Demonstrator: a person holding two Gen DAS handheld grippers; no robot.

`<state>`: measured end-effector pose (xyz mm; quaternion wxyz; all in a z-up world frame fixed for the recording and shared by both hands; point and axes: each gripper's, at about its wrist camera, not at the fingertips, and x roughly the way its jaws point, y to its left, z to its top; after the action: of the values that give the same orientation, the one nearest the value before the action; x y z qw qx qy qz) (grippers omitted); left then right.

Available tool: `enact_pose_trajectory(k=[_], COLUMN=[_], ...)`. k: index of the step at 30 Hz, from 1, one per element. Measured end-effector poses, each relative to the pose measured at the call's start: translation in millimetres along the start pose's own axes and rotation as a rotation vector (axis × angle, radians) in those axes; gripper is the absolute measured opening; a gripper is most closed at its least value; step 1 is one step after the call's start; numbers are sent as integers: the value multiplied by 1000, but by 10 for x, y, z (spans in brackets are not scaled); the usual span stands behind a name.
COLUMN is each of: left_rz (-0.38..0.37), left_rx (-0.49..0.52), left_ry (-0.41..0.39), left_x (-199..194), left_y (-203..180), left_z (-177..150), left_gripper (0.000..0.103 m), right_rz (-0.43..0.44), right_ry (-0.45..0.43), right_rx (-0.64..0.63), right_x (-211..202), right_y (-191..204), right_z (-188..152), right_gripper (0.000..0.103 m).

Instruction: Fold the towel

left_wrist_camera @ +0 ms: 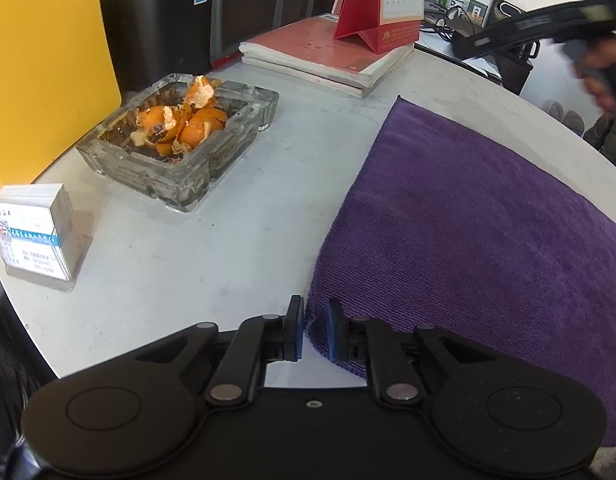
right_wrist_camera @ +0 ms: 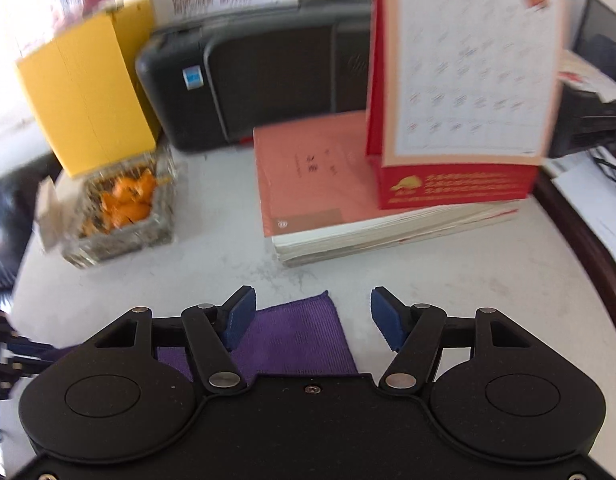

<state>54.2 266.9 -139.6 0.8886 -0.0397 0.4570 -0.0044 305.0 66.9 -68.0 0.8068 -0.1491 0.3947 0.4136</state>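
Note:
A purple towel [left_wrist_camera: 468,220] lies flat on the white round table [left_wrist_camera: 228,248], reaching the table's right edge. My left gripper [left_wrist_camera: 315,332] is at the towel's near left corner, with the fabric pinched between its blue pads. In the right wrist view, my right gripper [right_wrist_camera: 313,302] hangs open above the towel's [right_wrist_camera: 300,336] far corner with nothing between its fingers. That view is blurred by motion. The right gripper [left_wrist_camera: 508,36] also shows in the left wrist view, raised at the top right in a person's hand.
A glass ashtray [left_wrist_camera: 180,140] full of orange peel stands left of the towel. Behind it are stacked books [left_wrist_camera: 328,56] bearing a red desk calendar [left_wrist_camera: 380,4]. A card holder [left_wrist_camera: 32,232] sits at the left table edge, near a yellow board [left_wrist_camera: 48,60].

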Motion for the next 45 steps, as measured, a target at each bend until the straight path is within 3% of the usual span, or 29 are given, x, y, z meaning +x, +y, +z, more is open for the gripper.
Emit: enact_pose_trajectory(k=[7,10,12,16,20,26,34,38,45], left_rz=[-1,-13,-23,-25,5,59,114,127,128], left_rx=[41,58,66,85,126,170,227,251,271], left_ry=[7,13,19,25,40,63,71,77,85], left_x=[3,11,15,19,22,32,42,43,55], left_y=[-20,-6,9,-4,-80,-200,-317,-350,-367], left_z=[9,20,31,39,58,96,106,108,124], left_gripper=[9,9,9,9,8,8,7,7,7], right_rz=[-126,-239,-342,-489,-561,-612,-603,-620,-646], right_ry=[-158,-177,-166,-68,47,117,61,47,73], right_rx=[184,305,430,661,895,1080,1165,1151,1100], right_x=[-1747,-2431,-2908,-3362,-3493,-3426,-3385,-3396,-3350], right_y=[122,157,195,328,573,810,980,1028,1088], right_z=[-598,-1115,-1654,-2736,-3837,-4713,-5082,-5151,-5101], right_gripper=[64,64,64,64,62,58,58,58,48])
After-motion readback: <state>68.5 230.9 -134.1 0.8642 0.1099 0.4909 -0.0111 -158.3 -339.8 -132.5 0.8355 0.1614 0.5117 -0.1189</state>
